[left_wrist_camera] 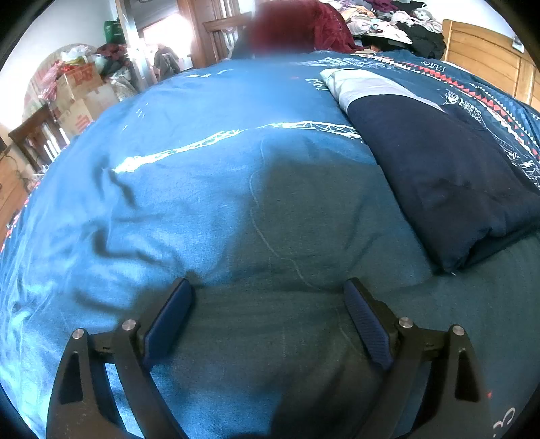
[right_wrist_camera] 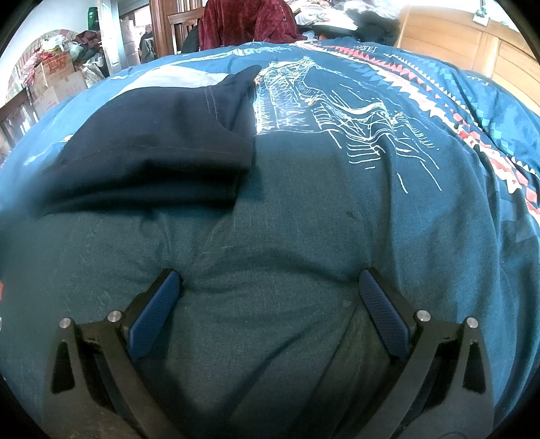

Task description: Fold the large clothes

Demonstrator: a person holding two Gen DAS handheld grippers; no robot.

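Note:
A folded dark navy garment point(left_wrist_camera: 449, 175) with a pale grey part point(left_wrist_camera: 368, 89) at its far end lies on the blue bedspread point(left_wrist_camera: 209, 175), to the right in the left wrist view. In the right wrist view the same navy garment point(right_wrist_camera: 148, 148) lies to the upper left. My left gripper point(left_wrist_camera: 268, 293) stands open low over the bedspread, left of the garment's near corner, with nothing between its fingers. Over bare bedspread point(right_wrist_camera: 303, 209), my right gripper point(right_wrist_camera: 270, 283) is likewise open and holds nothing, to the right of the garment's near edge.
A dark red garment point(right_wrist_camera: 246, 23) hangs behind the bed. A heap of mixed clothes point(left_wrist_camera: 398, 23) lies at the far right of the bed, by a wooden headboard point(left_wrist_camera: 489, 57). Cardboard boxes point(left_wrist_camera: 81, 98) and bags stand at the far left near a doorway.

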